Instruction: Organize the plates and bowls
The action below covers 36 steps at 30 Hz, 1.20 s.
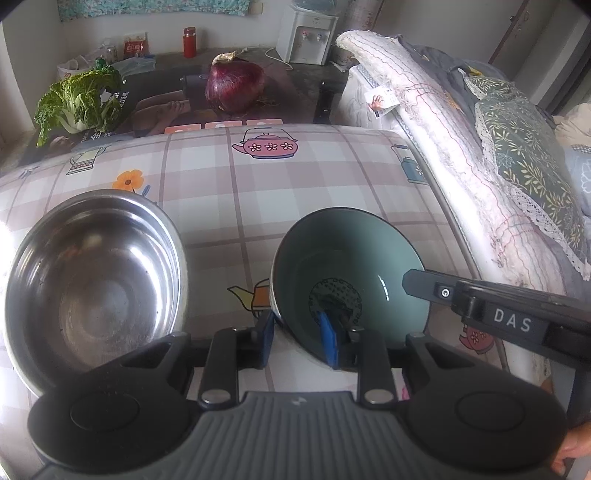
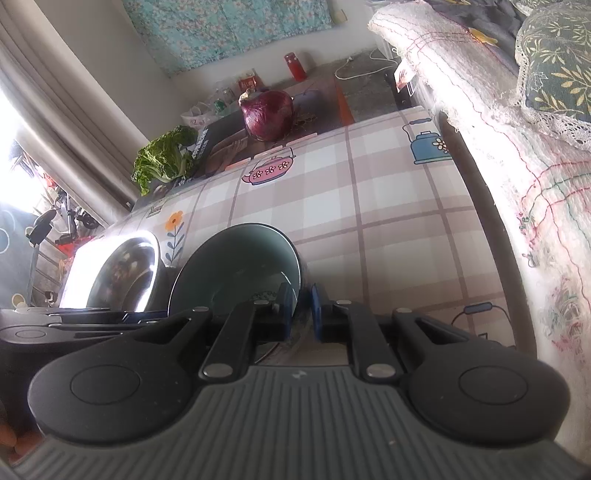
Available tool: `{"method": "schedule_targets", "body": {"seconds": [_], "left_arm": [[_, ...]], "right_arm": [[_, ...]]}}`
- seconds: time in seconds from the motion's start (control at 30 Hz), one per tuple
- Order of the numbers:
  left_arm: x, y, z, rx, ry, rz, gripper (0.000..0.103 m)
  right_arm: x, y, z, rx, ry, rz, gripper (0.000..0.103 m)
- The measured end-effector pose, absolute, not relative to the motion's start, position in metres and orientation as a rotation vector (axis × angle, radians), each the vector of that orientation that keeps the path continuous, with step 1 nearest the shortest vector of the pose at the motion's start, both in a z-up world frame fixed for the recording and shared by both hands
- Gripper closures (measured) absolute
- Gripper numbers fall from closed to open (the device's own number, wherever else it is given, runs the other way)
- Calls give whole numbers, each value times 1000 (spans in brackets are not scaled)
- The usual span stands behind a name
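A green ceramic bowl (image 1: 351,254) is tilted over the checked tablecloth (image 1: 295,192), its opening turned toward the left wrist camera. My left gripper (image 1: 297,336) is shut on its near wall, one blue pad (image 1: 266,332) outside and the other inside. My right gripper (image 2: 301,310) is shut on the bowl's rim (image 2: 295,266); in the left wrist view its finger (image 1: 424,288) comes in from the right. A steel bowl (image 1: 96,284) stands upright just left of the green bowl (image 2: 236,269) and shows at the left in the right wrist view (image 2: 125,273). Whether the green bowl's base touches the cloth is hidden.
Beyond the table's far edge lie a large red onion (image 1: 236,86), a leafy cabbage (image 1: 81,99), a red bottle (image 1: 189,42) and a water dispenser (image 1: 306,33). Rolled bedding (image 1: 461,155) runs along the table's right edge. A hand (image 1: 574,450) shows at bottom right.
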<state>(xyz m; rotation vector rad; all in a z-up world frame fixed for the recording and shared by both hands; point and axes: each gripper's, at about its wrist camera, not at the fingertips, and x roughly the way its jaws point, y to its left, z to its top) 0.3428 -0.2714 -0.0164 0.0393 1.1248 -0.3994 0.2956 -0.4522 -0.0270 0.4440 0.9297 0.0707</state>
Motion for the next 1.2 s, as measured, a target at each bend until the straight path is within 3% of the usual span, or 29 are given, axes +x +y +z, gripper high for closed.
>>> {"method": "schedule_targets", "body": {"seconds": [0.6,1.2], "left_arm": [[342,-267,-18,17,1118,-412,75],[338,-265,-23,53,1159,-395,77]], "right_arm": [[281,-470,-36,581,938,123,90],[280,-457,-39,528,928,138,90]]}}
